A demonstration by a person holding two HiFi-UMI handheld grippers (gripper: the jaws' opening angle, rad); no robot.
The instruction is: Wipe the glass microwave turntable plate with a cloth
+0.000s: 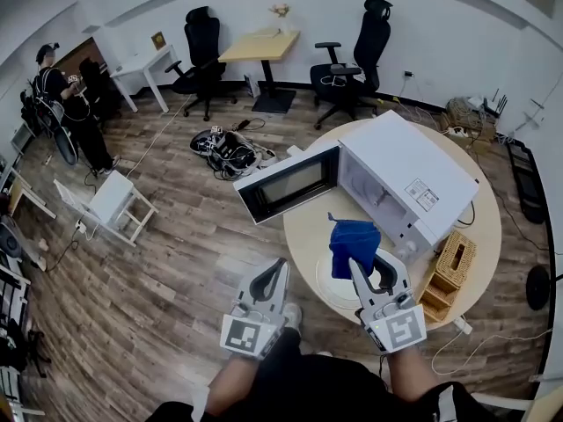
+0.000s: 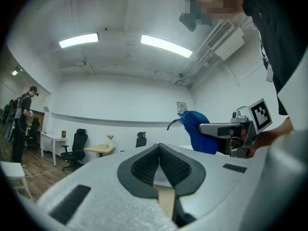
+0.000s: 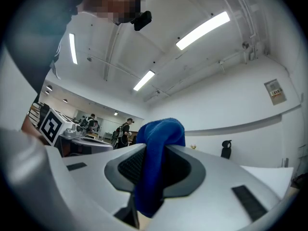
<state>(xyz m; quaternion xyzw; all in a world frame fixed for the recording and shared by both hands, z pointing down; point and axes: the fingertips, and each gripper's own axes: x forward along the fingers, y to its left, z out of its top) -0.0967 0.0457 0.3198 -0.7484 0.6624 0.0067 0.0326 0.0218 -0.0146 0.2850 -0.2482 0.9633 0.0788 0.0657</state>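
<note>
The glass turntable plate (image 1: 332,285) lies flat on the round wooden table (image 1: 308,236), in front of the microwave. My right gripper (image 1: 360,265) is over the plate, shut on a blue cloth (image 1: 354,240) that bunches up above its tips. In the right gripper view the blue cloth (image 3: 156,162) is pinched between the jaws of the right gripper (image 3: 161,150) and hangs over them. My left gripper (image 1: 279,268) is left of the table edge, shut on nothing. In the left gripper view the left gripper (image 2: 160,147) has its jaws together, and the cloth (image 2: 197,129) shows to its right.
The white microwave (image 1: 413,178) stands on the table with its door (image 1: 288,181) swung open to the left. A wicker box (image 1: 456,260) and a wooden holder (image 1: 435,298) sit at the table's right. On the floor are a white stool (image 1: 110,202) and a cable heap (image 1: 229,150). A person (image 1: 69,104) stands far left.
</note>
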